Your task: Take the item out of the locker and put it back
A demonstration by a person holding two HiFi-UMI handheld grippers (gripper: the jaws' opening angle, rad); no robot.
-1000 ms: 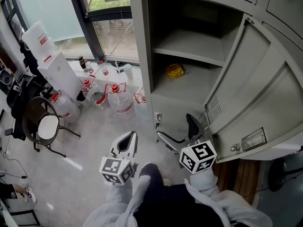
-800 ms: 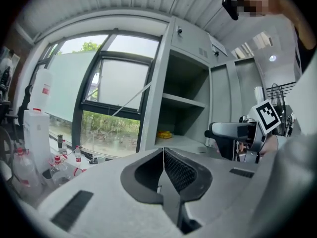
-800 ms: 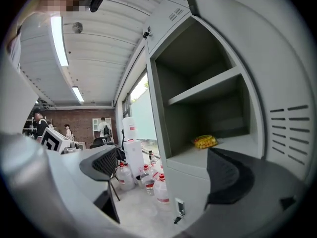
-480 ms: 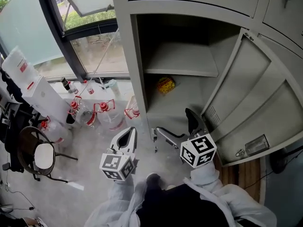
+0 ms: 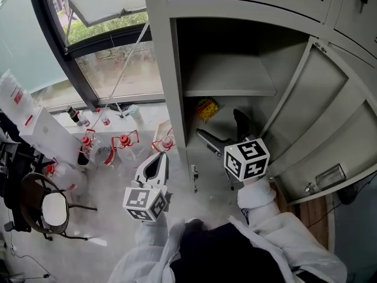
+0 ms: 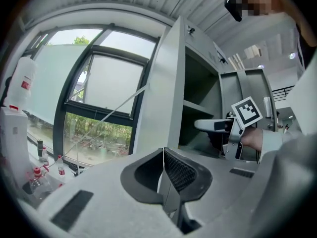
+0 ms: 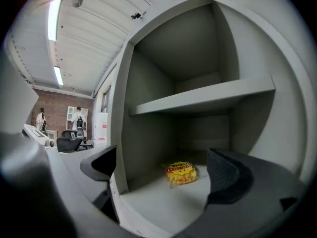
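A small yellow and red snack bag lies at the back of the lower compartment of the open grey locker. My right gripper is open at the locker's mouth, its jaws wide apart and pointed at the bag, still short of it. Outside the locker, lower left of the opening, my left gripper is shut with nothing in it. In the left gripper view the right gripper shows beside the locker's side wall.
The locker door swings open to the right. A shelf divides the compartment above the bag. Water jugs stand on the floor by the window, with a round chair at the left.
The right gripper has risen from below the locker floor and moved forward into the opening toward the bag. The head view has come closer. The left gripper has barely moved.
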